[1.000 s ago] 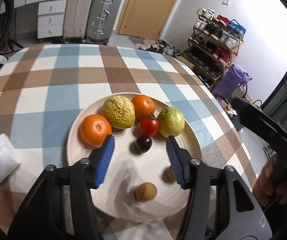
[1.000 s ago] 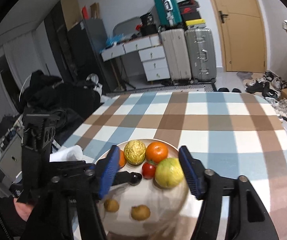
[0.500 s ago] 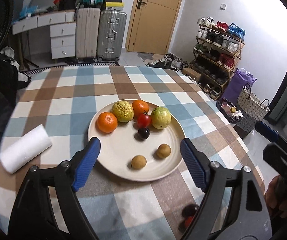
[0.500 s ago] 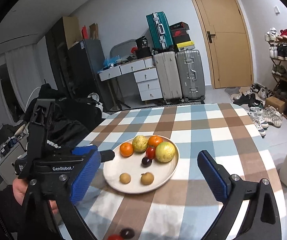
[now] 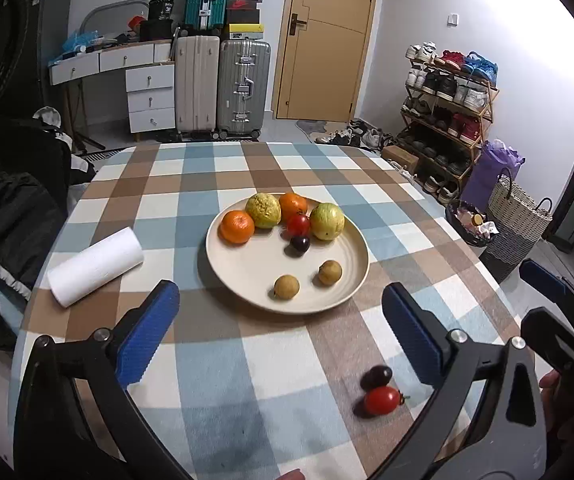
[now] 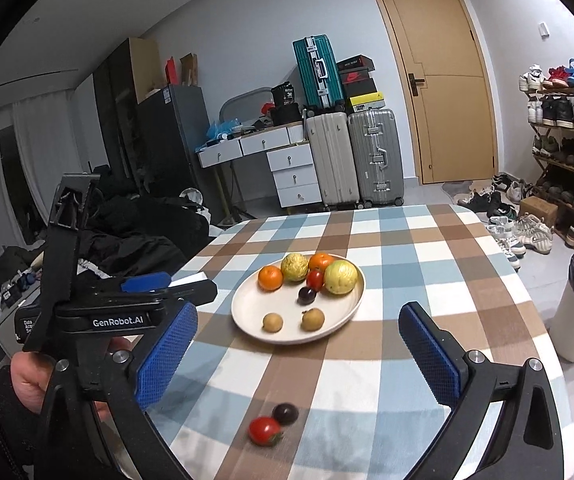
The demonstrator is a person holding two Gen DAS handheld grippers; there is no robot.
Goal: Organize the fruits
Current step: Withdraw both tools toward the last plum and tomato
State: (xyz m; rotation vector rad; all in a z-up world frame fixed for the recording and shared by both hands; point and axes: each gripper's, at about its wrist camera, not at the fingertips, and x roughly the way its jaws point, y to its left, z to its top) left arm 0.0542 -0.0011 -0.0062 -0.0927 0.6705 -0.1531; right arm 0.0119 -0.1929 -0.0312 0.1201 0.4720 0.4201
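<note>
Both grippers have pulled back from the round cream plate (image 5: 287, 304) since a second ago, and their jaws have just been opening. The left gripper (image 5: 281, 330) now gapes wide, released, nothing between its blue pads. The right gripper (image 6: 297, 354) likewise stands wide and bare.

Just ahead on the checked blue, brown and white worktop (image 5: 223, 368) lie a loose red cherry tomato (image 5: 381, 400) and a dark purple grape (image 5: 375, 376), touching, well short of the plate. On the plate: two oranges (image 5: 237, 226), a knobbly yellow-green fruit (image 5: 263, 210), a smooth green-yellow guava (image 5: 327, 221), another red tomato (image 5: 298, 224), a dark grape (image 5: 300, 243) and two small brown round fruits (image 5: 286, 287).

The tomato on the cloth is blurred in the right view. The far orange sits half hidden behind its neighbours.

A white paper roll (image 5: 95, 266) lies left of the plate in the left view only; the right view hides it behind the left gripper and the hand (image 6: 27, 376) holding it. Suitcases (image 6: 373, 156), a tan door (image 6: 439, 80) and a shoe rack (image 5: 443, 120) line the room.
</note>
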